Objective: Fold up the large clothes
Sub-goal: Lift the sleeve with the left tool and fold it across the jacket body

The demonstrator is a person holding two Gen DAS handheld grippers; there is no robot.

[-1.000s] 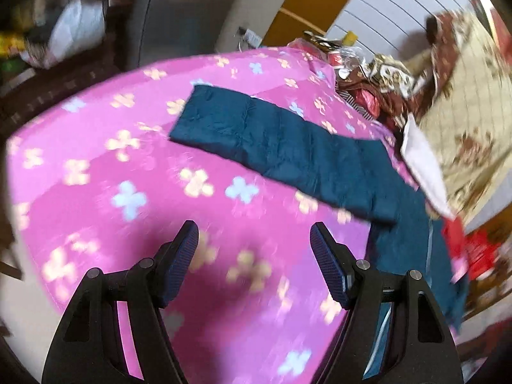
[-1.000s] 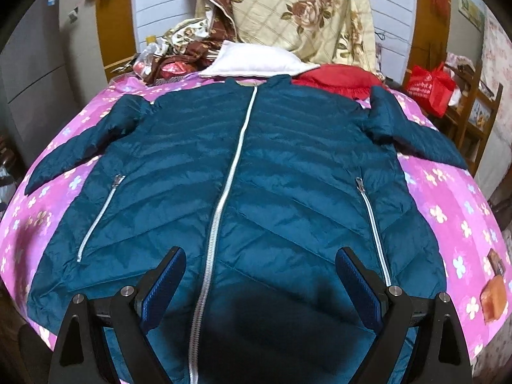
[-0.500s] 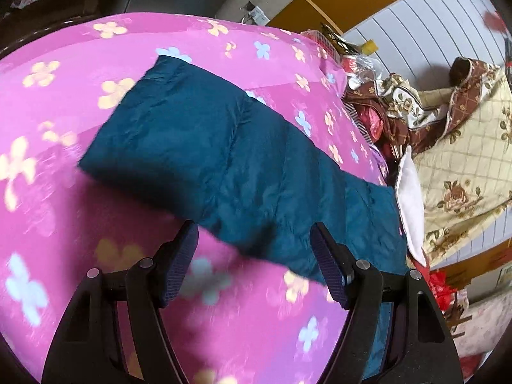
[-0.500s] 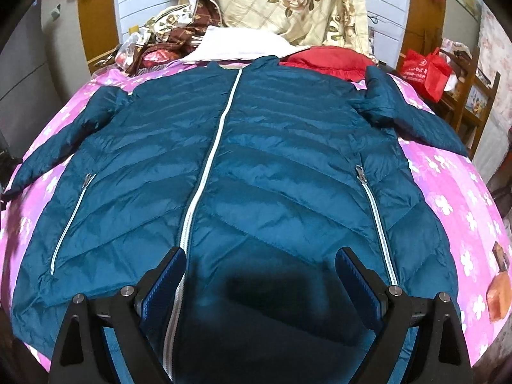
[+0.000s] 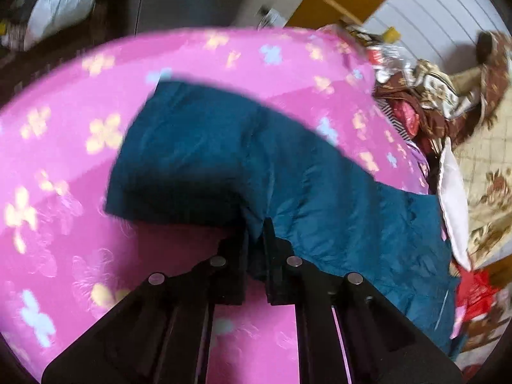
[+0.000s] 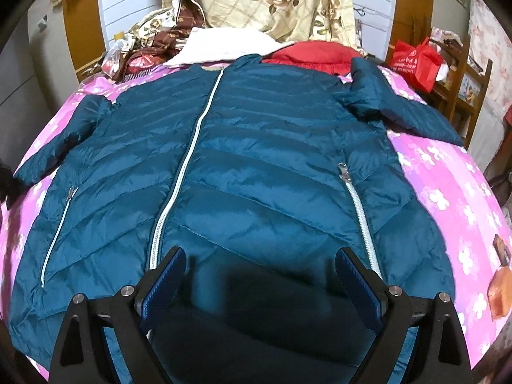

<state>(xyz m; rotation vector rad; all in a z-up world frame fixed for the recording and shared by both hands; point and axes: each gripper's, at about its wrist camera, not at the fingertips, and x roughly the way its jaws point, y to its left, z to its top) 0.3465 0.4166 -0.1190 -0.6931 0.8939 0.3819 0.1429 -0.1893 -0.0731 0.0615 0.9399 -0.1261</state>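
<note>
A teal quilted jacket [image 6: 256, 160] lies face up and spread out on the pink flowered bed cover [image 6: 448, 176], with its white front zipper [image 6: 192, 134] done up. In the left wrist view, its left sleeve [image 5: 208, 160] stretches across the cover. My left gripper [image 5: 254, 230] is closing tight on that sleeve's near edge, and the fabric is pinched between the pads. My right gripper [image 6: 260, 262] hangs open just above the jacket's lower front, between the front zipper and the right pocket zipper [image 6: 358, 204]. Nothing is between its fingers.
At the head of the bed there is a cream floral quilt [image 6: 288, 0], a white pillow [image 6: 224, 44], a red cushion [image 6: 313, 52] and a heap of brown patterned cloth [image 5: 425, 102]. A red bag [image 6: 416, 60] sits on wooden furniture at the right. A small orange-brown item [image 6: 500, 291] lies near the cover's right edge.
My left gripper has moved in over the sleeve, then shut on its near edge. The right gripper has come slightly closer to the jacket and stays open.
</note>
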